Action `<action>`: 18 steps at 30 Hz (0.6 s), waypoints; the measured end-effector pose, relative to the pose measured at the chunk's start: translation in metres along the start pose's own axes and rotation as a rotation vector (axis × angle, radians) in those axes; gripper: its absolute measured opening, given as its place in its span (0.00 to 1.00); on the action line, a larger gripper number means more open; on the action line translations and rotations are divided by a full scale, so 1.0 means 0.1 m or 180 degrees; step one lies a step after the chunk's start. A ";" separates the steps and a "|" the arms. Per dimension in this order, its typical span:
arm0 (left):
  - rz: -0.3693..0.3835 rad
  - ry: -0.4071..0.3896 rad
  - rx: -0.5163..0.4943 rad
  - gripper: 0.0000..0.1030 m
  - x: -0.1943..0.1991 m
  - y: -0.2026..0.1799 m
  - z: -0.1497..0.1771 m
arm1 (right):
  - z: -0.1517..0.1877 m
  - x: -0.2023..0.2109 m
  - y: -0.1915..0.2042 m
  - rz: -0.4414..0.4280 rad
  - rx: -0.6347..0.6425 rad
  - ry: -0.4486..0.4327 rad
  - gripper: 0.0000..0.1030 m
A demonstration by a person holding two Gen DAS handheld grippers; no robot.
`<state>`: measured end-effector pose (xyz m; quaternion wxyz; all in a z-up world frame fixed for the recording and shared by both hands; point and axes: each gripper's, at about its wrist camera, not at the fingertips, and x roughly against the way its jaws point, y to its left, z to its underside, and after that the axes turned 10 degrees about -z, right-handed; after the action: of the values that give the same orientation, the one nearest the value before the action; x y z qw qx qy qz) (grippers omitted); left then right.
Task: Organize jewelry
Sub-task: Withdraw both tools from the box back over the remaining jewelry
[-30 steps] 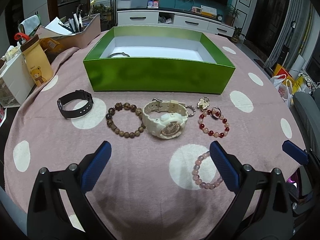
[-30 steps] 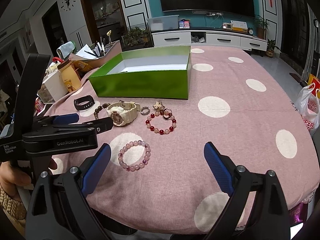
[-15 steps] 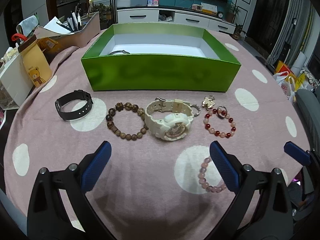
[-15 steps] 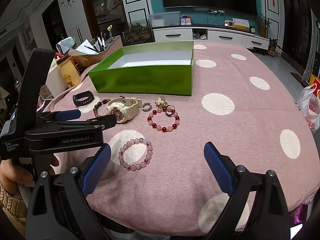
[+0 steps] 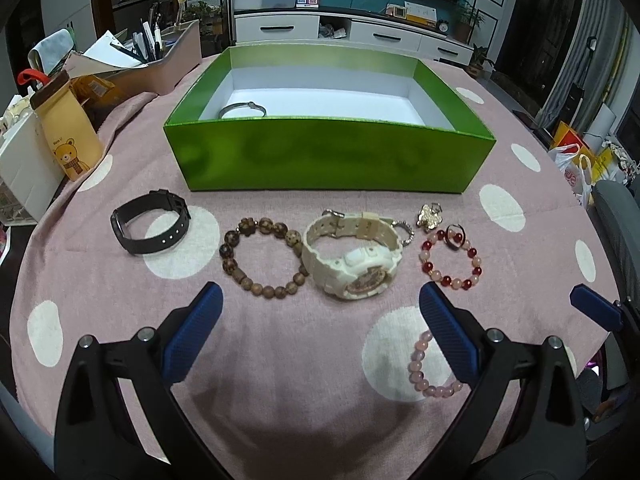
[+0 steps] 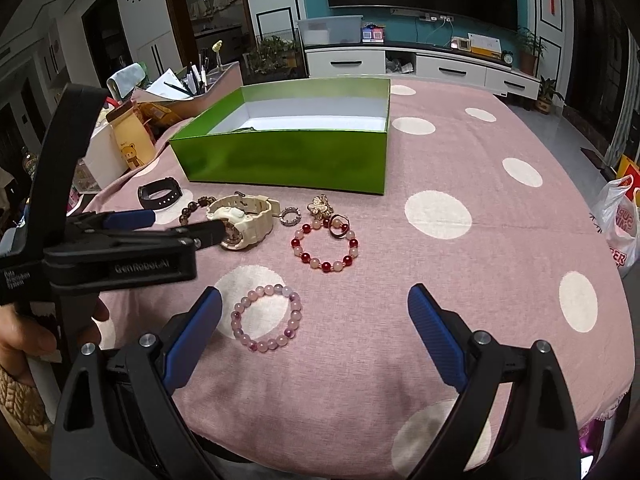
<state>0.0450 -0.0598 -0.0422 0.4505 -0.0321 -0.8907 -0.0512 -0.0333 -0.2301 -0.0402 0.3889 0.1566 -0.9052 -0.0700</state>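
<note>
Left claw (image 5: 318, 326) hangs wide apart, empty; the cream watch (image 5: 354, 258) lies on the table just ahead of it, chunky and rigid — its strap looks the safest hold. Right claw (image 6: 314, 330) gapes too, pink bead bracelet (image 6: 266, 318) ahead-left: light, rolls easily.

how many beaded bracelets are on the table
3: a brown wooden bead bracelet left of the cream watch, a red and pink bracelet to its right, and a pale pink bracelet nearest the grippers. None seems hidden.
</note>
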 end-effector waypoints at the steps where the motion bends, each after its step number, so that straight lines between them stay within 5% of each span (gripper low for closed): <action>1: 0.0000 0.0004 0.0002 0.97 0.00 0.01 -0.01 | 0.00 0.02 -0.02 -0.0021 -0.0024 -0.0011 0.91; 18: 0.0068 0.0098 -0.0065 0.97 -0.04 0.03 0.12 | 0.00 -0.05 -0.35 -0.0496 -0.0139 0.0169 0.91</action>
<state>0.0379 -0.0557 -0.0528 0.4644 -0.0454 -0.8827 -0.0560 -0.0220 -0.2613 -0.0524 0.4095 0.2198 -0.8778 -0.1156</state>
